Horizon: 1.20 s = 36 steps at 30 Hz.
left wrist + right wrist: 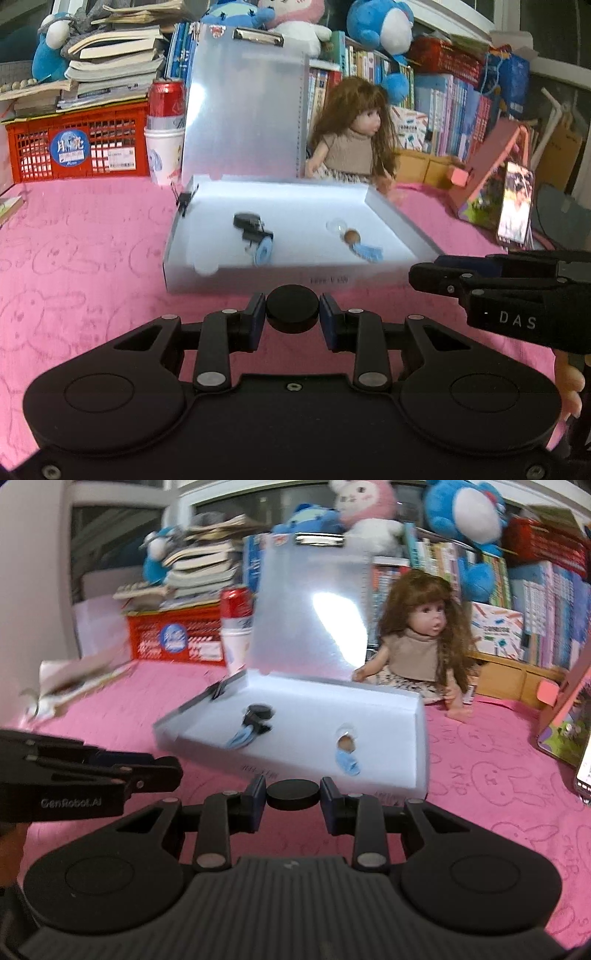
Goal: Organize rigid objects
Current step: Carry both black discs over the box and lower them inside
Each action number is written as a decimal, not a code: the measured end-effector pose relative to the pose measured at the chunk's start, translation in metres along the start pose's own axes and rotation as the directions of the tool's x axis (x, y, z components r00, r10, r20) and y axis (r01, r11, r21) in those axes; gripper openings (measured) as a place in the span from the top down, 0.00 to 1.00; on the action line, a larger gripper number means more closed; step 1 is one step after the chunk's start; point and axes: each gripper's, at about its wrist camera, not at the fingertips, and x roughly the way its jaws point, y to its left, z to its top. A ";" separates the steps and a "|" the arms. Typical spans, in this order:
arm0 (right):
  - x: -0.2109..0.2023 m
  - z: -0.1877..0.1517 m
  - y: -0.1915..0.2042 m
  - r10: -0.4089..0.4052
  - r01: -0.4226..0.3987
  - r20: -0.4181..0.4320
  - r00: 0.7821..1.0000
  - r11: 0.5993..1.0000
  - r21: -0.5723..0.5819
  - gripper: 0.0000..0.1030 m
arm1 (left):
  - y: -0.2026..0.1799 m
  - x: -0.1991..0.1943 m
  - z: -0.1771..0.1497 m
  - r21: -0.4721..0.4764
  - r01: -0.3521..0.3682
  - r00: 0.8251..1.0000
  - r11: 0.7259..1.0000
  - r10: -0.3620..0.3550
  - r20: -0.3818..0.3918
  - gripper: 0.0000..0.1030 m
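Left wrist view: the left gripper [292, 309] is clamped on a black disc [292, 308], blue pads pressing its two sides, flat face tilted toward the camera. The open white box [258, 282] lies at twelve o'clock just beyond the fingertips, its long front wall running crosswise. The right gripper [436, 282] enters at three o'clock, pointing left.

Right wrist view: the right gripper [292, 794] likewise pinches a second black disc [292, 794], seen almost edge-on. The box lies at twelve o'clock, skewed, its near corner toward one o'clock. Both hands look about equally near; each disc probably goes forward over the front wall.
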 end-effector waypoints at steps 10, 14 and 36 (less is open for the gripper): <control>0.024 0.031 -0.036 -0.009 0.010 -0.004 1.000 0.981 0.193 0.63 | 0.009 0.028 0.046 -0.055 0.005 1.000 0.998 -0.005 0.011 0.71; 0.042 0.043 -0.050 -0.011 0.018 -0.026 1.000 0.966 0.259 0.63 | 0.013 0.045 0.062 -0.067 -0.009 1.000 0.998 0.009 0.002 0.71; 0.134 0.065 -0.065 -0.040 0.057 -0.064 0.997 0.953 0.297 0.63 | 0.041 0.152 0.097 -0.130 -0.074 0.997 0.989 0.072 -0.021 0.71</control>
